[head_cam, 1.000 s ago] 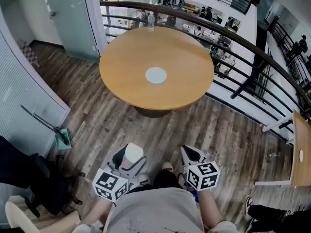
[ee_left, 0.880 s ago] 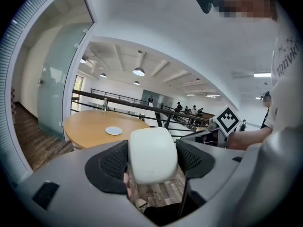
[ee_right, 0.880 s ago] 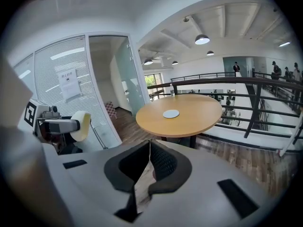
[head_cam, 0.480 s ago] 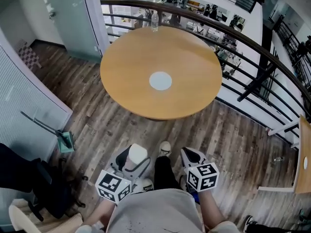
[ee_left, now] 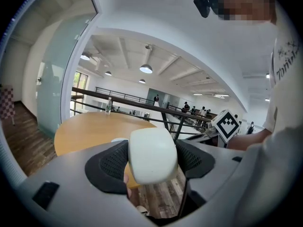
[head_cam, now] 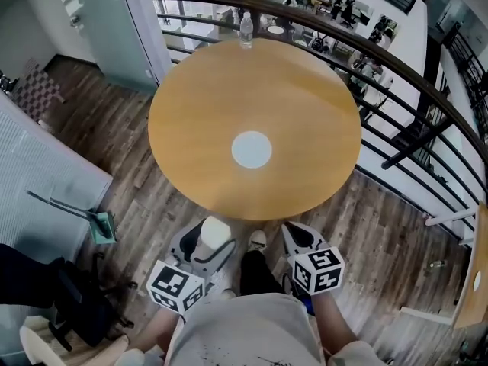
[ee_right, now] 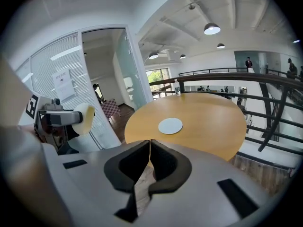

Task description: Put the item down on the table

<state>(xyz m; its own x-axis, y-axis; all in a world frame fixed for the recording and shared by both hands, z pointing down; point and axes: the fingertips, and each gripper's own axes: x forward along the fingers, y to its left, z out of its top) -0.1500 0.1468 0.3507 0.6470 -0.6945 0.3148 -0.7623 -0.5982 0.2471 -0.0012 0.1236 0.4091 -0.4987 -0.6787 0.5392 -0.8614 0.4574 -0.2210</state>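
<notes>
Head view: tabletop has drawn nearer ahead of the left gripper, which clamps the item; right gripper is closed and empty. Set-down looks close.

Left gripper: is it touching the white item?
Touching. Left gripper view shows the left gripper closed on the white item, pads pressed against both sides.

Bright, even ceiling lighting, soft shadows; fisheye bending and dark corners throughout.
</notes>
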